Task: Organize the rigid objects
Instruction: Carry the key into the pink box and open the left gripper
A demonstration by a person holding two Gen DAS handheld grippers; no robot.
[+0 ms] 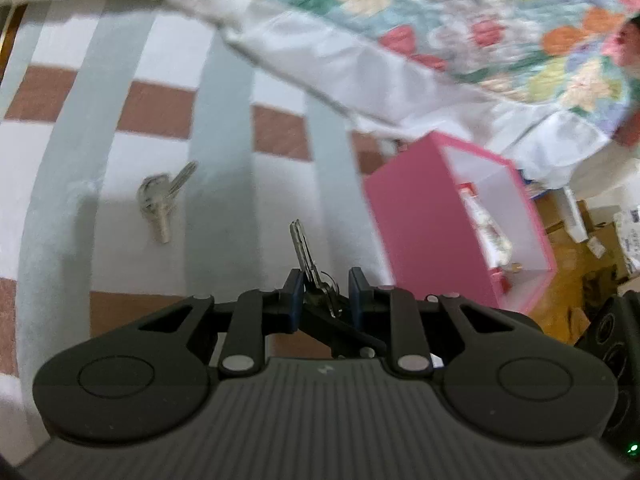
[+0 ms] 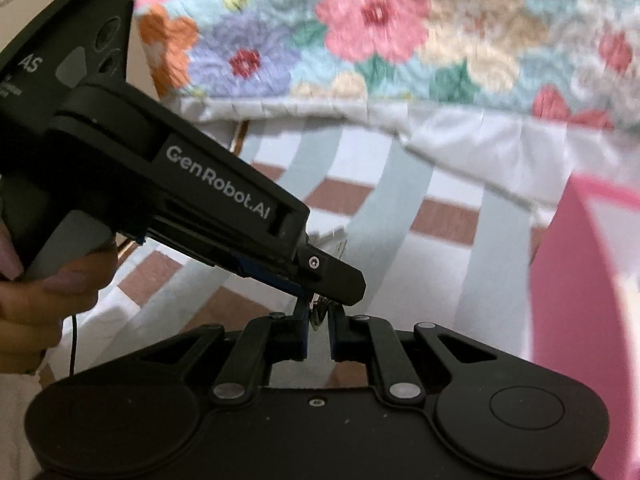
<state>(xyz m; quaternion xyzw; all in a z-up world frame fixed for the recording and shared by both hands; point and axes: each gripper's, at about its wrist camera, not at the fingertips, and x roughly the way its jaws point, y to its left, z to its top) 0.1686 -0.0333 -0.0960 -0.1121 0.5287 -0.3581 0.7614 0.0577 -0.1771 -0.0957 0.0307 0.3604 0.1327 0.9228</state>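
Note:
A bunch of silver keys (image 1: 311, 268) sits between the two grippers above the striped bedsheet (image 1: 224, 140). In the left wrist view, the left gripper (image 1: 325, 286) stands a little open around the keys' heads, with one key blade sticking up and forward. In the right wrist view, the right gripper (image 2: 319, 314) is nearly shut on the key ring (image 2: 320, 307), right under the left gripper's fingertip (image 2: 340, 276). A second bunch of keys (image 1: 160, 200) lies flat on the sheet to the left. A pink box (image 1: 436, 220) stands open to the right.
A floral quilt (image 1: 460, 12) with a white border lies bunched across the back of the bed. The pink box holds some small items (image 1: 488, 232). Cardboard boxes (image 1: 580, 216) sit on the floor at far right. A hand (image 2: 48, 292) grips the left gripper's handle.

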